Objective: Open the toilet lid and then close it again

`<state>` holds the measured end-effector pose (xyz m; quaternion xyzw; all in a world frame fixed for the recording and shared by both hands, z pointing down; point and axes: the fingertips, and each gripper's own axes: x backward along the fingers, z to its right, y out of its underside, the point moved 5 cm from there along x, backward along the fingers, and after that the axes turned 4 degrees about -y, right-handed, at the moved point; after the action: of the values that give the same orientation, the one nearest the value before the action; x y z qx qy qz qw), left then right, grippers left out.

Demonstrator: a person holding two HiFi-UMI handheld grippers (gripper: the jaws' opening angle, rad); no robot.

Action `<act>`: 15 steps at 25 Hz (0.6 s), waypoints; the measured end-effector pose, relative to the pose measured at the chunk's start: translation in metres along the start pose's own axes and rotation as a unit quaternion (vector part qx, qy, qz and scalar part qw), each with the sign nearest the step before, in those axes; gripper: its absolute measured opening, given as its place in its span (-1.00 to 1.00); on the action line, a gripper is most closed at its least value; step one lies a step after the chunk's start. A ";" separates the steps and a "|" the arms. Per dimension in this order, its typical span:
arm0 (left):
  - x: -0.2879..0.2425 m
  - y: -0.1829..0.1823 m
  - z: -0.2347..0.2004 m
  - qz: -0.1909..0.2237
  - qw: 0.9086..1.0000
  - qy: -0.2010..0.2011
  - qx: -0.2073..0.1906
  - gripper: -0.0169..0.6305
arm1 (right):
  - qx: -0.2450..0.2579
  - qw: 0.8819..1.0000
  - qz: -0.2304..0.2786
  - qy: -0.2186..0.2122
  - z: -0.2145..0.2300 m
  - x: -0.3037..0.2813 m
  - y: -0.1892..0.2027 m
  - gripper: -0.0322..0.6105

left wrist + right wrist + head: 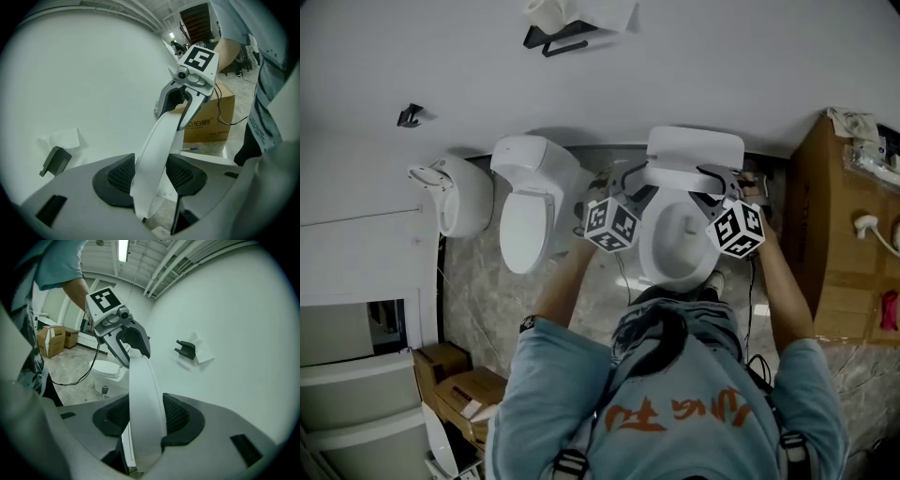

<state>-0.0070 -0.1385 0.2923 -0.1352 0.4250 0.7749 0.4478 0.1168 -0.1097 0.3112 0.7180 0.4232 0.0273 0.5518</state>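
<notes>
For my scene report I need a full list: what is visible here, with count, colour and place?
toilet: 1, white, centre, bowl open
toilet lid: 1, white, raised behind bowl
second toilet: 1, white, left of first, closed
smaller fixture: 1, white, far left
paper holder: 1, black, on wall
cardboard boxes: several, brown, right side and lower left
left gripper: 1, grey, shut on lid's left edge
right gripper: 1, grey, shut on lid's right edge

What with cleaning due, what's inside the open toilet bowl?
Bare white bowl, nothing loose seen. The right gripper and the person's head cover its right and near edges.
</notes>
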 end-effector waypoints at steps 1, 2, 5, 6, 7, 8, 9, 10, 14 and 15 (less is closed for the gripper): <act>0.005 0.003 0.007 0.001 1.000 0.006 -0.001 -0.27 | 0.003 1.000 -0.002 0.000 -0.009 0.001 0.001 -0.25; 0.010 0.006 0.014 0.002 1.000 0.009 -0.003 -0.27 | 0.005 1.000 -0.004 0.001 -0.017 0.002 0.001 -0.25; 0.020 0.012 0.031 0.002 1.000 0.010 -0.018 -0.27 | 0.007 1.000 -0.016 0.001 -0.036 0.003 0.002 -0.24; 0.022 0.014 0.035 0.003 1.000 0.011 -0.023 -0.27 | 0.007 1.000 -0.023 0.000 -0.041 0.004 0.002 -0.24; 0.026 0.016 0.040 0.005 0.999 0.014 -0.028 -0.27 | 0.008 0.999 -0.032 -0.001 -0.047 0.004 0.002 -0.24; 0.029 0.018 0.046 0.008 0.999 0.019 -0.032 -0.27 | 0.010 0.999 -0.040 -0.003 -0.055 0.004 0.003 -0.23; 0.034 0.021 0.053 0.013 0.999 0.026 -0.034 -0.27 | 0.011 0.999 -0.050 -0.006 -0.063 0.005 0.004 -0.23; 0.038 0.024 0.060 0.018 0.999 0.035 -0.035 -0.27 | 0.013 0.998 -0.060 -0.008 -0.071 0.005 0.004 -0.23; 0.053 0.038 0.086 0.035 0.996 0.062 -0.046 -0.29 | 0.023 0.995 -0.101 -0.008 -0.105 0.004 0.010 -0.22; 0.057 0.042 0.094 0.035 0.996 0.065 -0.054 -0.30 | 0.025 0.993 -0.114 -0.008 -0.115 0.003 0.011 -0.21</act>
<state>-0.0565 -0.0418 0.3381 -0.1946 0.4156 0.8014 0.3837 0.0676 -0.0197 0.3637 0.6786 0.4986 -0.0522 0.5368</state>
